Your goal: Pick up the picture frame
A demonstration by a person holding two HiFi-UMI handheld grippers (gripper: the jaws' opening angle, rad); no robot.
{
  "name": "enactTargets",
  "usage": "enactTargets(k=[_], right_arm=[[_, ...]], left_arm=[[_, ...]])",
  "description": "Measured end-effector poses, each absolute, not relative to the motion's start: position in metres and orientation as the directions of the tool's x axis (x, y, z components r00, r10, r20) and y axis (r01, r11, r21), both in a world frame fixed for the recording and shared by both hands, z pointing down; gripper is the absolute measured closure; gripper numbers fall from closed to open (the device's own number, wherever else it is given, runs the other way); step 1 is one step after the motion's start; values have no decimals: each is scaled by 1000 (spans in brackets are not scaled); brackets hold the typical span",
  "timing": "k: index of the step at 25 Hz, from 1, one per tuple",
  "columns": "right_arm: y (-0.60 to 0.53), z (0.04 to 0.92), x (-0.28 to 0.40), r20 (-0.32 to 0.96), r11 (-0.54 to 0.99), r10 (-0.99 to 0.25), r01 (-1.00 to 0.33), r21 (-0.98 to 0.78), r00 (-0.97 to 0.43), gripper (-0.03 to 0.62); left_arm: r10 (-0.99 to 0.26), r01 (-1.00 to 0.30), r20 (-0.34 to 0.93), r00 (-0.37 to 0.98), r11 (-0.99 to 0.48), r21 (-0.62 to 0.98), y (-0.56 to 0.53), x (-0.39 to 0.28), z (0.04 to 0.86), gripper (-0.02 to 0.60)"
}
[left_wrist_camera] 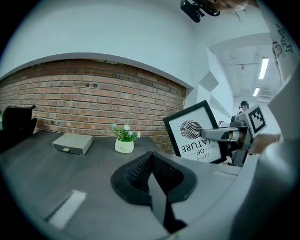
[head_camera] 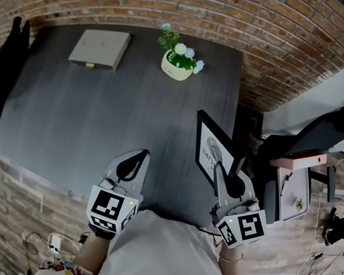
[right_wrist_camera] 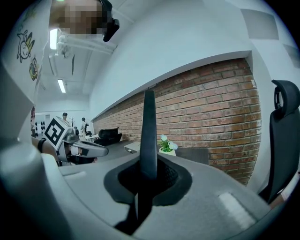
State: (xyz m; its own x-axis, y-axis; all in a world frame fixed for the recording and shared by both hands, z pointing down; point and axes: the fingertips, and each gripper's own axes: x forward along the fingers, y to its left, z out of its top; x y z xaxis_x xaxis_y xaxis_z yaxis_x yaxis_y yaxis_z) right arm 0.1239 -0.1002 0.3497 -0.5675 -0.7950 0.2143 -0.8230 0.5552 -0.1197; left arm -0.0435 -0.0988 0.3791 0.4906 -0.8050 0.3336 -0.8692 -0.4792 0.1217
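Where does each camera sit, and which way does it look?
Head view: on the person's head, facing steeply down at the table; shirt, left gripper, right gripper show.
Left gripper view: on that gripper, along its shut jaws towards the brick wall.
Right gripper view: on that gripper, along jaws shut on the picture frame.
Both gripper views share the flower pot.

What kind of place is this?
Probably an office: a dark grey wooden desk against a red brick wall, a black high-backed office chair beside it, and long ceiling strip lights.
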Motion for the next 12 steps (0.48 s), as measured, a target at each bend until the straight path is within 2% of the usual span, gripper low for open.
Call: enactTargets(k=[12], right_arm=[[-99, 354, 124, 223, 553, -791, -822, -137, -569, 582]], left_arm=[[-806, -872, 338, 486, -474, 122, -98, -44, 380, 568]])
